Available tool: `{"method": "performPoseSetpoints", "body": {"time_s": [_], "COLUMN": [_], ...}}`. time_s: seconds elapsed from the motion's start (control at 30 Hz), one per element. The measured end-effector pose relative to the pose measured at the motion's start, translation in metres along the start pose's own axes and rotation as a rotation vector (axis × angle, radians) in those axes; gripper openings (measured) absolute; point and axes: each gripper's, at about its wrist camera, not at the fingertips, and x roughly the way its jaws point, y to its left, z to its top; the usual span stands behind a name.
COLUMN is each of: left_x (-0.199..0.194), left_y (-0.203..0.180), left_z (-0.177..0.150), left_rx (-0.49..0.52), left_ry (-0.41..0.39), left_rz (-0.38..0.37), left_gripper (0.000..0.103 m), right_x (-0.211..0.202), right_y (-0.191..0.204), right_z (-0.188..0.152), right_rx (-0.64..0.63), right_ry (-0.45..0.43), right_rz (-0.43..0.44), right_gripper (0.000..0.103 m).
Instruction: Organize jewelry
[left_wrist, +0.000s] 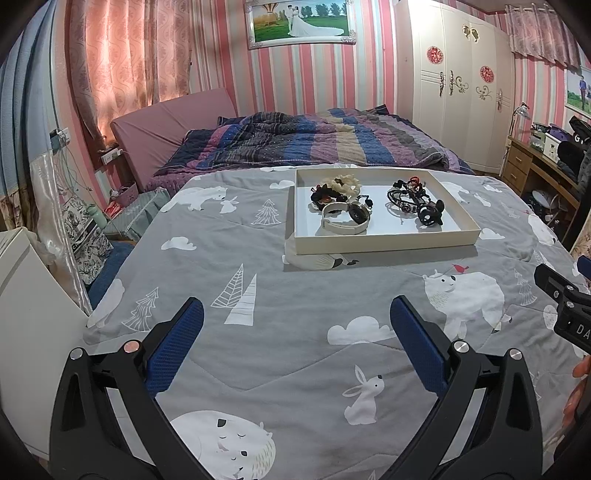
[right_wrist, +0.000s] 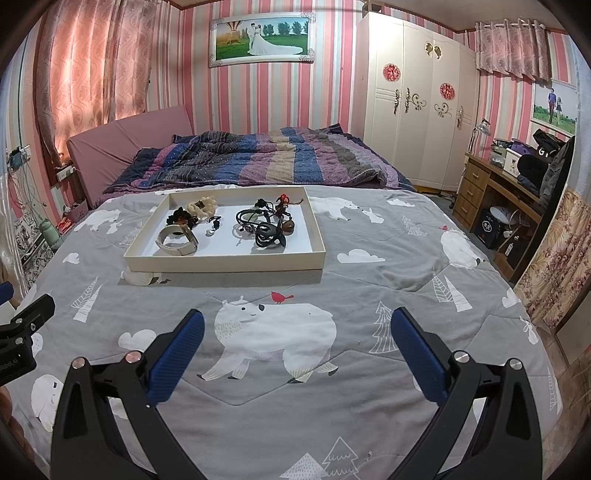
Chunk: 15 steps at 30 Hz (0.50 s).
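A shallow cream tray (right_wrist: 225, 260) lies on a bed, on a grey quilt (right_wrist: 332, 369) printed with polar bears, trees and clouds. All the jewelry in view sits inside it, in two loose groups. On the left side: a pale watch (right_wrist: 177, 242) with its strap curled, a dark flower-like piece (right_wrist: 181, 218) and a cream scrunchie (right_wrist: 202, 206). On the right side: a tangle of black cords and bracelets (right_wrist: 255, 218), a black oval clip (right_wrist: 269, 234) and a small red-knotted piece (right_wrist: 283, 198). A small silver pendant (right_wrist: 211, 230) lies between the groups.

Nearer the viewer, both tools hang above the bare quilt, well apart from the tray. The left tool (left_wrist: 297, 332) has its blue pads spread wide and carries nothing; the right tool (right_wrist: 297, 334) is likewise wide and empty.

This fits either pieces waiting to be sorted or a tray just sorted into two groups; the pictures do not settle which. Any further handling would mean reaching forward over the tray's near wall and closing on one small piece without snagging the tangled cords.
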Motion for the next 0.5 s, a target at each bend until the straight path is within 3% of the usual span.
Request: {"method": "performPoseSetpoints", "body": {"time_s": [0.5], "left_x": [0.0078], "left_y": [0.0014], "left_z": [-0.0003], "left_rx": [-0.006], "left_ry": [0.039], "left_rz": [-0.049], "left_gripper": [0.100], "right_x": [0.0017], "right_y": [0.0005], "right_z": [-0.0004], "right_rx": [-0.008], "right_ry": [-0.001], "right_rz": [-0.005], "right_gripper": [0.101]}}
